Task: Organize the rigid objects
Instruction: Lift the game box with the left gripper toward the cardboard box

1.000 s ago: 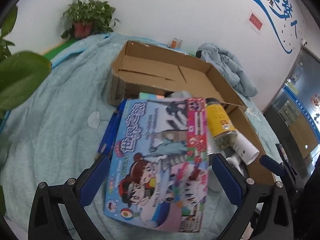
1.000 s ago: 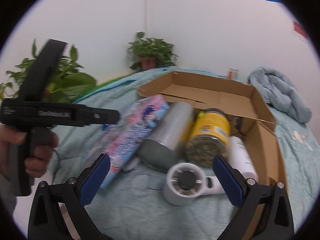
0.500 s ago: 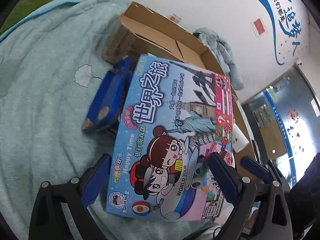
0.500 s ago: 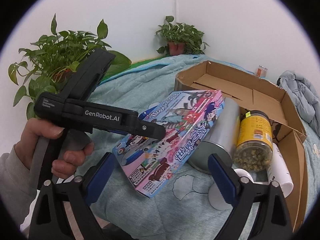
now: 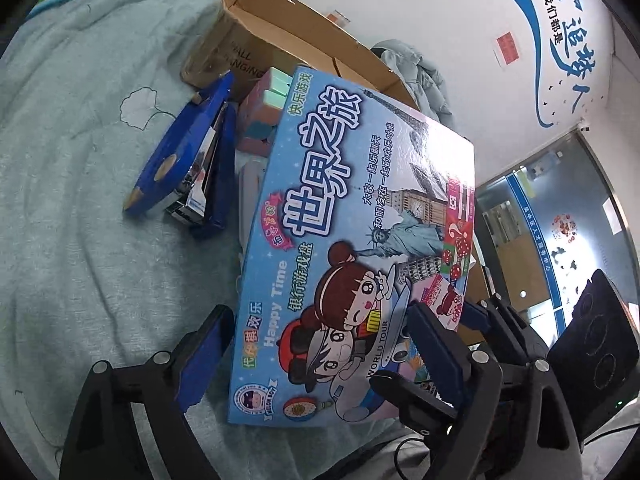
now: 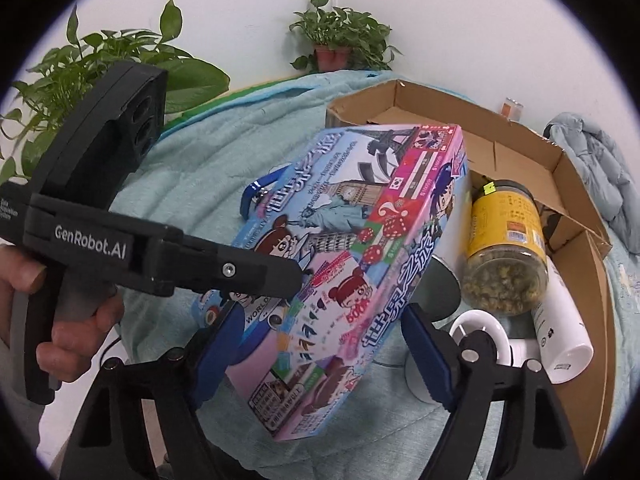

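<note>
A flat blue and pink board-game box point(image 5: 360, 248) is tilted up off the teal blanket. My left gripper point(image 5: 320, 356) is shut on its near edge, one finger above and one below. The box also shows in the right wrist view point(image 6: 352, 248), with the left gripper's black body point(image 6: 160, 256) at its left edge. My right gripper point(image 6: 324, 344) has its blue pads on either side of the box's near corner; I cannot tell if they touch. An open cardboard box point(image 6: 500, 132) lies behind.
A blue stapler point(image 5: 188, 160) and pastel blocks point(image 5: 264, 108) lie left of the game box. A yellow-labelled jar point(image 6: 508, 240), a metal can point(image 6: 440, 288), a white bottle point(image 6: 564, 332) and a white fan point(image 6: 480, 336) lie by the cardboard box. Potted plants point(image 6: 340, 36) stand behind.
The game box has been lifted and tilted up. My left gripper closed on its near edge. My right gripper moved in to the box's near corner.
</note>
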The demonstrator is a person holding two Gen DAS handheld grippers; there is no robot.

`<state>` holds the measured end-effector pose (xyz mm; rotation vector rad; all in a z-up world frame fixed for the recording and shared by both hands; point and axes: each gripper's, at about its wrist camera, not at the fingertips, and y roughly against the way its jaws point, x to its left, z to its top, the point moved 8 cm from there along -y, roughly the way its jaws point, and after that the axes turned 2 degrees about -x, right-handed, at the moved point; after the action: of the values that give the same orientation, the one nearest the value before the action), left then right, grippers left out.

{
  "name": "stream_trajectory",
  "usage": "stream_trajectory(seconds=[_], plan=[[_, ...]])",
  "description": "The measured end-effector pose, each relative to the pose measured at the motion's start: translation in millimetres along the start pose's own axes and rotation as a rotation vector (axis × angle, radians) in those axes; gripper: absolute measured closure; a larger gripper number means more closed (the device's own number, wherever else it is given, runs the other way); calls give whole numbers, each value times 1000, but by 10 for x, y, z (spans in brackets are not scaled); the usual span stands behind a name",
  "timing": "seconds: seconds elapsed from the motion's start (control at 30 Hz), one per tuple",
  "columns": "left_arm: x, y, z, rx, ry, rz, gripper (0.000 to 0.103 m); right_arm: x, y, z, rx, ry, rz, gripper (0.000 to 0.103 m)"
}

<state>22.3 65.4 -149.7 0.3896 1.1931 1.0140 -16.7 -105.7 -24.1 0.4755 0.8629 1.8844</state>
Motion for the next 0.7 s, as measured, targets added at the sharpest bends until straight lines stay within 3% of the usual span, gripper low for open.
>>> stream_trajectory(seconds=[0.17,0.3,0.43,0.7], plan=[[-146,-72,34,-20,-19,16,15,4,-54,-15,11,-5,-17,22],[-331,-48,-36,-47,-69,75,19,-44,-98,0,11,-36,-23,22],[-497,46,-95,-98,-80,82,26,-99,-12,51,-40,-62,-36,22],[-890,248,-145,-202,-219,203,27,-172,118,155,-121,-75,-47,22]])
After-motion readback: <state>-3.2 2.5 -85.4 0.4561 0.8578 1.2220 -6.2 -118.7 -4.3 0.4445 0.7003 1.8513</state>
